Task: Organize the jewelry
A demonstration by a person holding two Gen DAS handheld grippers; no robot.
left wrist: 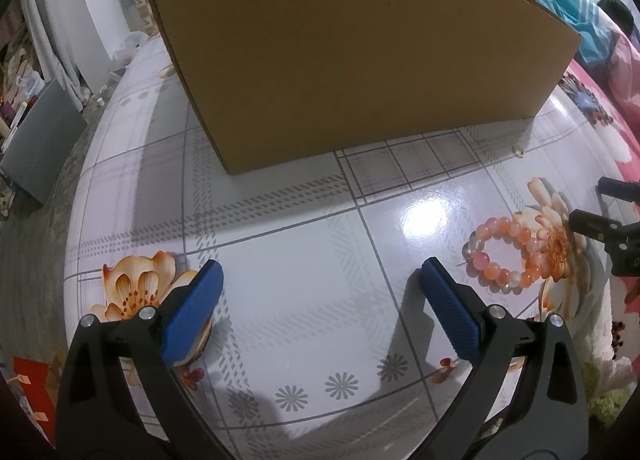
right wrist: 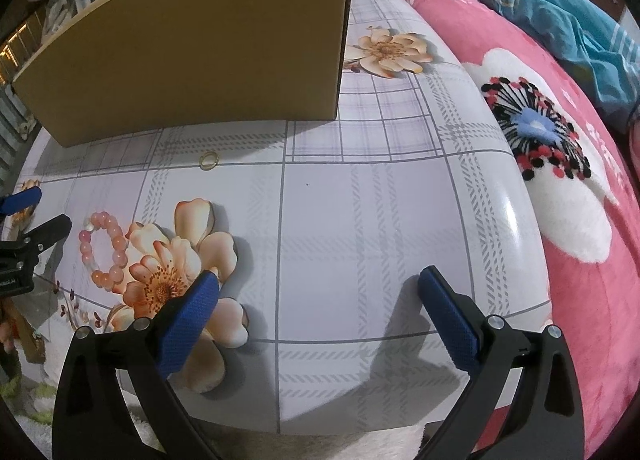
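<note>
Glossy flowered counter (right wrist: 360, 219) holds a light, rollable bead bracelet (left wrist: 505, 256), best pinched across one side; both hand-held grippers (left wrist: 320, 284) (right wrist: 318, 292) gape apart, empty.

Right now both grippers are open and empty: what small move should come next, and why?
Probably swing the left gripper rightward over the bead bracelet. It lies loose on the table, just right of the left gripper's open fingers, nearer than the small ring by the cardboard box.
</note>
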